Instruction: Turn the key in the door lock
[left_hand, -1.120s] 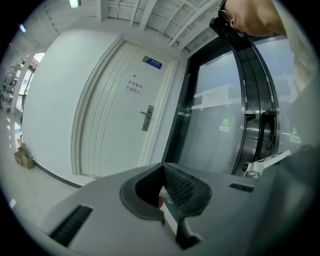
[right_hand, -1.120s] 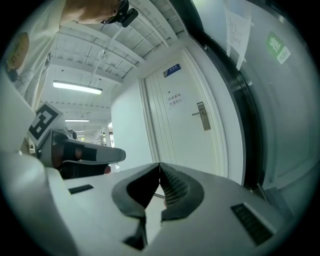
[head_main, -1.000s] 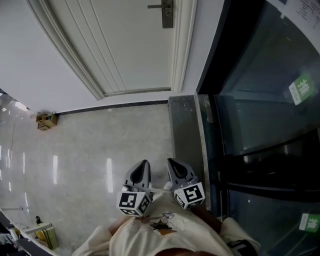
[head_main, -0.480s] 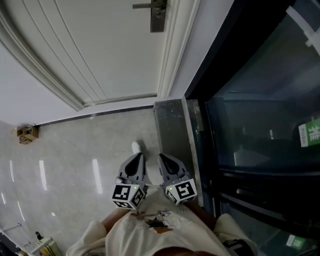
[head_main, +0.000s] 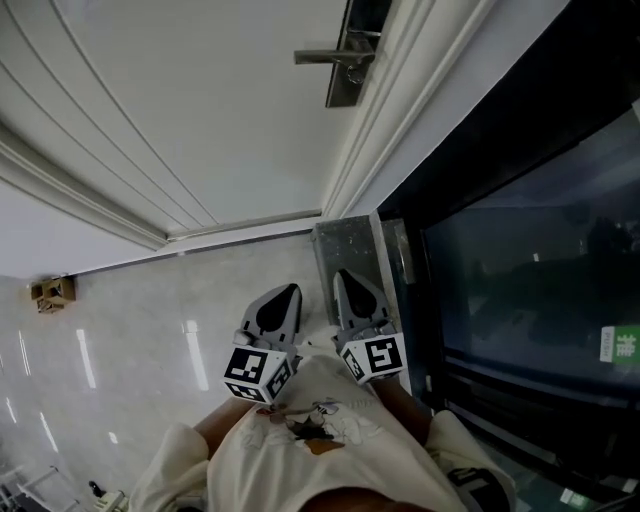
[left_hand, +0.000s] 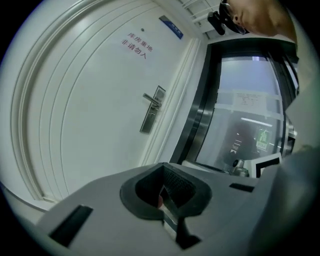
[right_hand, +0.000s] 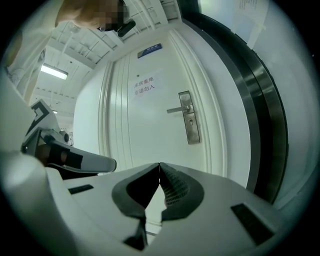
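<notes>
The white door carries a metal lock plate with a lever handle. The plate also shows in the left gripper view and in the right gripper view. No key shows in it at this size. My left gripper and right gripper are side by side at my chest, pointing at the door and well short of it. The left gripper has its tips together, with a small reddish speck behind them that I cannot identify. The right gripper is shut on nothing.
A dark glass partition in a black frame stands right of the door. A grey stone sill lies at its foot. A small cardboard box sits on the glossy floor at the left wall. The door bears a red-lettered sign.
Both grippers have travelled toward the door together, still shut. The lock plate and handle now look larger and nearer, and the door's lower edge has come closer.
</notes>
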